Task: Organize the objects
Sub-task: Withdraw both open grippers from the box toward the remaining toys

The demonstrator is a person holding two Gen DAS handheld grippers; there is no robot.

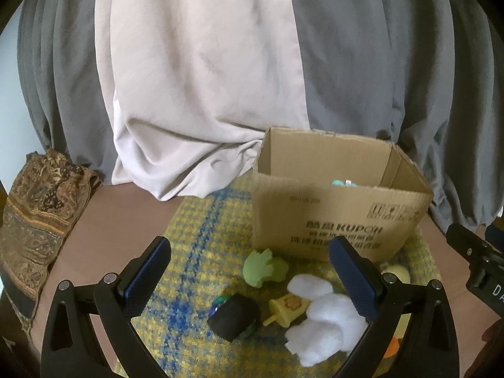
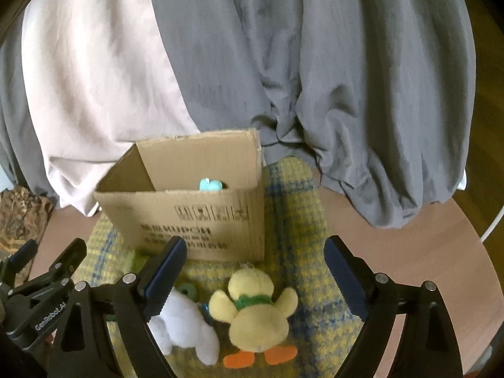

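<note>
Round brown table (image 2: 409,245), yellow-blue plaid mat (image 1: 201,226) on it, grey and white curtains (image 1: 195,63) behind. Patterned cloth (image 1: 37,220) at the table's left edge. Open cardboard box (image 1: 334,217) at the mat's back edge; something teal (image 2: 209,185) inside. Toys at the mat's front: green plush (image 1: 263,266), black block (image 1: 234,316), yellow piece (image 1: 286,310), white plush (image 1: 324,315). Duck (image 2: 255,312) shows fully only in right view. Left gripper (image 1: 249,271) and right gripper (image 2: 255,271) both spread wide, holding nothing.

You've got a brown table (image 1: 104,220) at centre frame, a yellow-and-blue checked mat (image 1: 201,220) across its middle, patterned folded cloth (image 1: 37,217) at left, curtains bunched along the back.
</note>
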